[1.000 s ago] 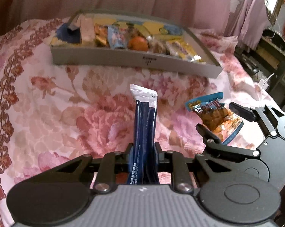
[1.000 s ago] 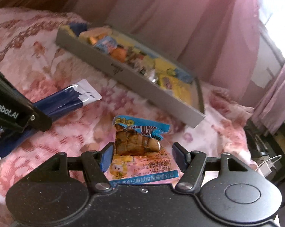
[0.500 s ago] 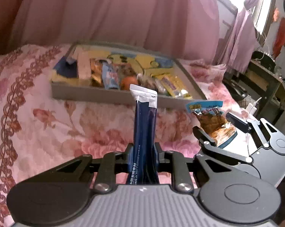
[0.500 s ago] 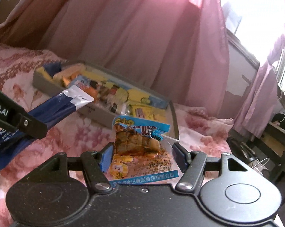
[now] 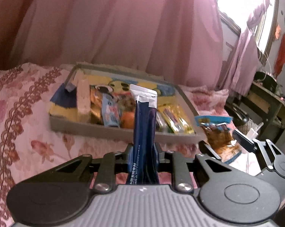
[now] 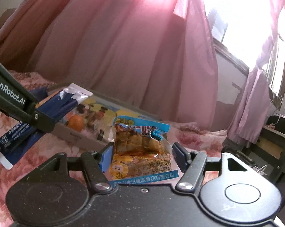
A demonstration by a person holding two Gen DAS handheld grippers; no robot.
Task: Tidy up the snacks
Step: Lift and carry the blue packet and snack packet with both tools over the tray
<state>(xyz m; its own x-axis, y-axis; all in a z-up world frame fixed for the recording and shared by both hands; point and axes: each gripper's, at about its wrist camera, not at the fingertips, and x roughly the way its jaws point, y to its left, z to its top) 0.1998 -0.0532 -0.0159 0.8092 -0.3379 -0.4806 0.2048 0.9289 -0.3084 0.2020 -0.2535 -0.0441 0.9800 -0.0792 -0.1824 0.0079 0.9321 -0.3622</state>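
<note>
I have the left gripper [image 5: 143, 151] clamped on a dark blue packet [image 5: 144, 132], held upright and clear of the bedspread [image 5: 29, 141] so it can go into the tray [image 5: 123, 132] ahead. The right gripper [image 6: 141, 156] grips a snack pouch [image 6: 140, 147], though it looks loosely pinched.

My left gripper [image 5: 143, 154] had a ribbed grey housing, black linkage arms with silver screws, round black discs at either side and blue pads. White "GenRobot.AI" lettering ran along its side. My right gripper [image 6: 142, 156] was speckled black, with matching silver screws, discs and blue pads [image 6: 107, 154].
</note>
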